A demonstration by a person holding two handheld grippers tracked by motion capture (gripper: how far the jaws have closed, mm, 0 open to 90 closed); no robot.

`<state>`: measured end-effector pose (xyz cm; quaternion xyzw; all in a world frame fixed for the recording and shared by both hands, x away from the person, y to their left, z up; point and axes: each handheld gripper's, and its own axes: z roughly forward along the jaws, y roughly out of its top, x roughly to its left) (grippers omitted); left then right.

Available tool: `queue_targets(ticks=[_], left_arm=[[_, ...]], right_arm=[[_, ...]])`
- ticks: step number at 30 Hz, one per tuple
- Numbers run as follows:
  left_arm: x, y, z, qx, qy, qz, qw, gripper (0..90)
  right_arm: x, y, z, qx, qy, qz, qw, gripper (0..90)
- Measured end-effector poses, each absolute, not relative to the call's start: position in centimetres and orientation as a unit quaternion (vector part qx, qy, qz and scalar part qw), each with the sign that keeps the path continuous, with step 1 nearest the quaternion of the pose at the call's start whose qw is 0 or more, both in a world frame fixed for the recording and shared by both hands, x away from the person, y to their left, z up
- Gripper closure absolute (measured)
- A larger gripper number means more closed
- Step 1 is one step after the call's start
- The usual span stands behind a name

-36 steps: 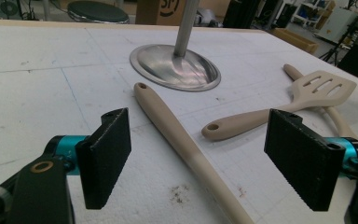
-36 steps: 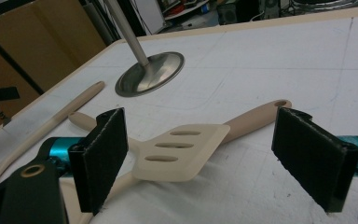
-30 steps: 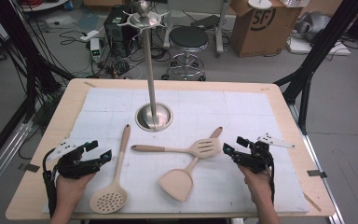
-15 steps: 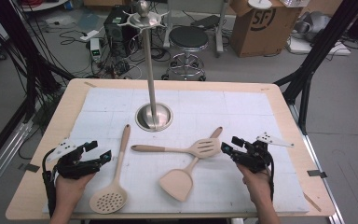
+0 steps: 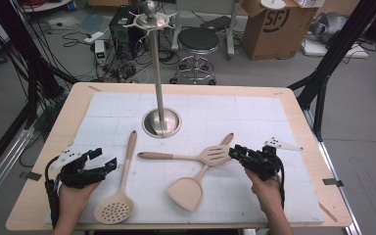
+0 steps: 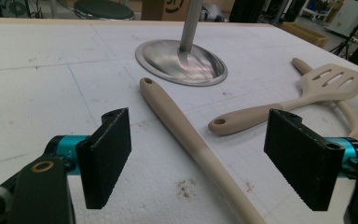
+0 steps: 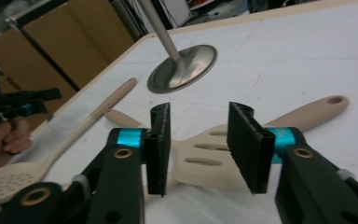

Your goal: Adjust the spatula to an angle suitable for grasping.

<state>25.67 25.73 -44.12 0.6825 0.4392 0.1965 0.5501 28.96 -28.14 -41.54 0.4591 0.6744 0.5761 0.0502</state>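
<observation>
My right gripper (image 5: 236,152) sits at the blade end of the slotted spatula (image 5: 215,154), jaws partly narrowed and just been closing. In the right gripper view the slotted blade (image 7: 205,161) lies beyond and between the pads (image 7: 161,144), but nothing is pinched yet, so no grip. My left gripper (image 5: 103,160) rests near the front left of the table, jaws spread wide and empty, with the handle of the perforated skimmer (image 5: 122,188) running between them on the mat (not touched, judging by the left gripper view (image 6: 191,135)).

Mid-table: the slotted spatula lies crosswise on top of the solid turner (image 5: 191,188), whose handle pokes out beyond it. All three utensils are flat on the white mat (image 5: 284,205).

Farther back: the steel hanging stand (image 5: 160,98), its round base (image 5: 161,122) on the mat, hooks at the top bare.

My read: work is at its start. Nothing is lifted or hung; the first pick-up (slotted spatula) is only being set up, with three utensils left.
</observation>
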Motion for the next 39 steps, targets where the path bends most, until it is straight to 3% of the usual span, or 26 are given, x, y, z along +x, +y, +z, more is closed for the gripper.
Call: queue_targets(ticks=[9, 18, 32, 39], left_arm=[[25.6, 25.8, -44.1, 0.681, 0.44, 0.203, 0.549, 23.8], [25.5, 25.9, -44.1, 0.681, 0.438, 0.205, 0.55, 23.9], [25.5, 26.1, -44.1, 0.677, 0.443, 0.208, 0.55, 25.0], [25.5, 26.1, -44.0, 0.676, 0.441, 0.208, 0.553, 26.1]], right_arm=[[29.0, -26.9, -41.4, 0.462, 0.687, 0.561, 0.027, 78.8], [29.4, -25.7, -41.7, 0.457, 0.699, 0.55, 0.005, 88.4], [30.0, -22.5, -42.6, 0.454, 0.696, 0.553, -0.064, 89.3], [30.3, -20.2, -43.0, 0.449, 0.722, 0.521, -0.076, 89.4]])
